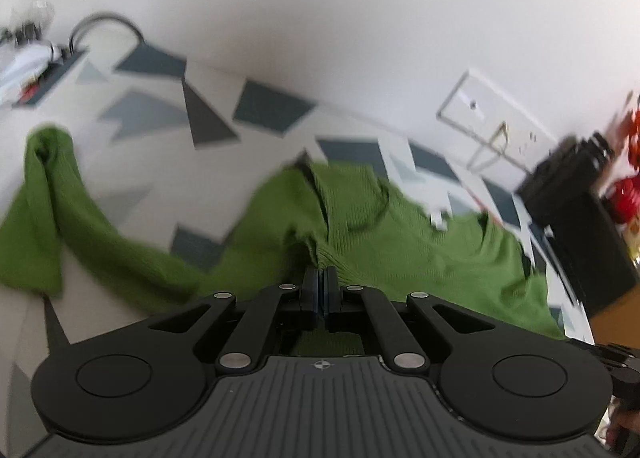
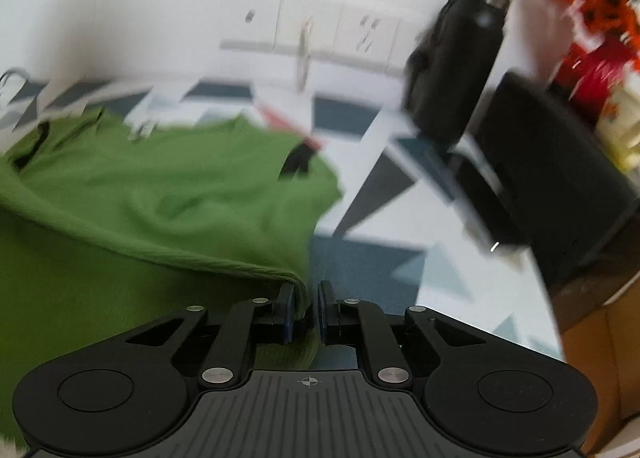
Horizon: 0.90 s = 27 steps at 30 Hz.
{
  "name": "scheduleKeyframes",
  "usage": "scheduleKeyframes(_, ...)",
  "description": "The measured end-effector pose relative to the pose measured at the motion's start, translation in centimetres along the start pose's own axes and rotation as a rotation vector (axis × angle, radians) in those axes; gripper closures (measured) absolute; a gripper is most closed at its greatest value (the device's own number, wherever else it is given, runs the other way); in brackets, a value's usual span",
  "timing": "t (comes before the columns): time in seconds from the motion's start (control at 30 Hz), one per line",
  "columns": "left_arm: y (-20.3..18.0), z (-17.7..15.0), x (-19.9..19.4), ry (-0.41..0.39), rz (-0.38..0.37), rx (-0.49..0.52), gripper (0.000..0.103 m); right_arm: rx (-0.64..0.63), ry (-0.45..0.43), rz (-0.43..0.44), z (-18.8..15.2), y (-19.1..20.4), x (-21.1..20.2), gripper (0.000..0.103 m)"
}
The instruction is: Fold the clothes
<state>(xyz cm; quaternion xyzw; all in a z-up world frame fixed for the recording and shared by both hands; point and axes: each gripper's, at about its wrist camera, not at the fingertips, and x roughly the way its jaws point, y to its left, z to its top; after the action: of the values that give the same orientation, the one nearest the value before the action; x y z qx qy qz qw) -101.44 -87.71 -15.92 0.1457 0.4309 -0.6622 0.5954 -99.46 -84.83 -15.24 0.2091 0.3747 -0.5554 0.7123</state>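
Your left gripper (image 1: 320,278) is clamped on the ribbed green knit garment (image 1: 400,234), spread over the patterned tablecloth (image 1: 264,106). Your right gripper (image 2: 306,298), slightly parted around its hem, could lose it.

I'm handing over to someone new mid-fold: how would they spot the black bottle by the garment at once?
Start at the table with the grey and blue triangle-pattern cloth. The green garment covers its left part in the right wrist view; look past its far right edge. There the black bottle stands near the white wall sockets, taller and narrower than the boxy black object beside it.
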Motion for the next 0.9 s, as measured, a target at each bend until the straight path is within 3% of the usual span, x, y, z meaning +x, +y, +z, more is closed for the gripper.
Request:
scheduleKeyframes(0.1,0.7,-0.9,0.2,0.044,0.013,-0.009,0.1,-0.026,0.038,0.042,-0.4,0.3,-0.2,0.073)
scheduleKeyframes(0.23,1.5,-1.4,0.1,0.105,0.004,-0.009,0.099,0.026,-0.005,0.096,0.2,-0.5,-1.2,0.054)
scheduleKeyframes(0.37,1.8,-0.9,-0.5,0.146,-0.047,-0.01,0.082,0.085,-0.065,0.141,1.7,-1.7,-1.9,0.046)
scheduleKeyframes(0.47,1.8,-0.1,-1.0,0.12,-0.057,-0.01,0.072,0.113,-0.089,0.136,2.9,-2.3,-1.5,0.045)
scheduleKeyframes(0.73,1.9,3.0,2.6,0.09,-0.04,-0.023,0.072,0.17,-0.102,0.127,5.7,-3.2,3.1,0.049)
scheduleKeyframes(0.77,1.7,3.1,3.0,0.092,-0.044,-0.019,0.079,0.167,-0.101,0.125,6.0,-3.1,3.7,0.049)
scheduleKeyframes(0.8,1.5,3.2,3.3,0.095,-0.048,-0.015,0.096,0.161,-0.097,0.12,6.2,-3.1,4.4,0.049)
scheduleKeyframes(0.9,0.4,3.2,2.7,0.068,-0.061,0.045,0.097,0.13,-0.057,0.092,6.8,-2.7,6.4,0.051)
